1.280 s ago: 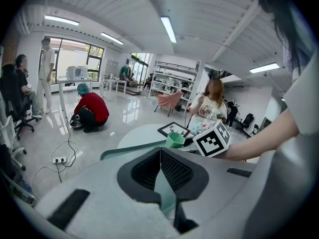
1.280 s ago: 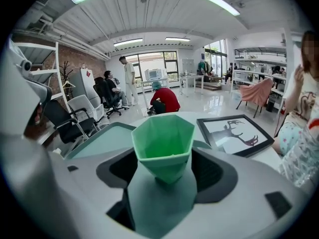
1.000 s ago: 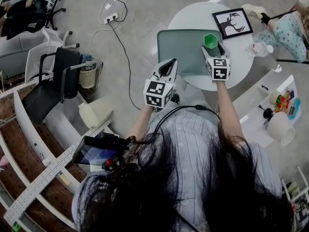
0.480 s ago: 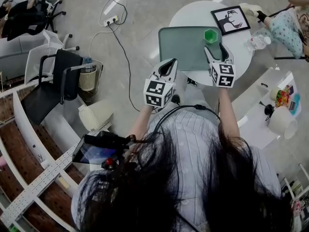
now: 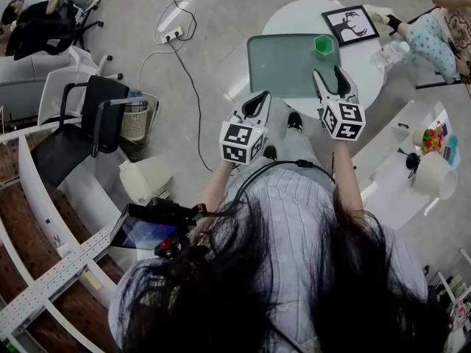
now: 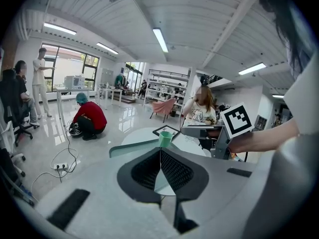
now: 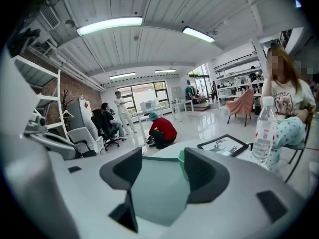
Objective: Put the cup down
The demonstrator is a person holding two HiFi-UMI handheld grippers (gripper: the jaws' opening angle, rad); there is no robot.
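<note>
The cup (image 5: 323,45) stood upright on the green mat (image 5: 283,68), at the far corner by the framed picture (image 5: 350,25) on the round white table (image 5: 368,79), and nothing was touching it! The right gripper (image 5: 328,72) hovered near it but apart, over the mat's near edge, jaws spread wide with nothing between them, though they had just been narrowing a little. The left gripper (image 5: 257,98) hung off the table's edge, jaws pressed together and empty.
</note>
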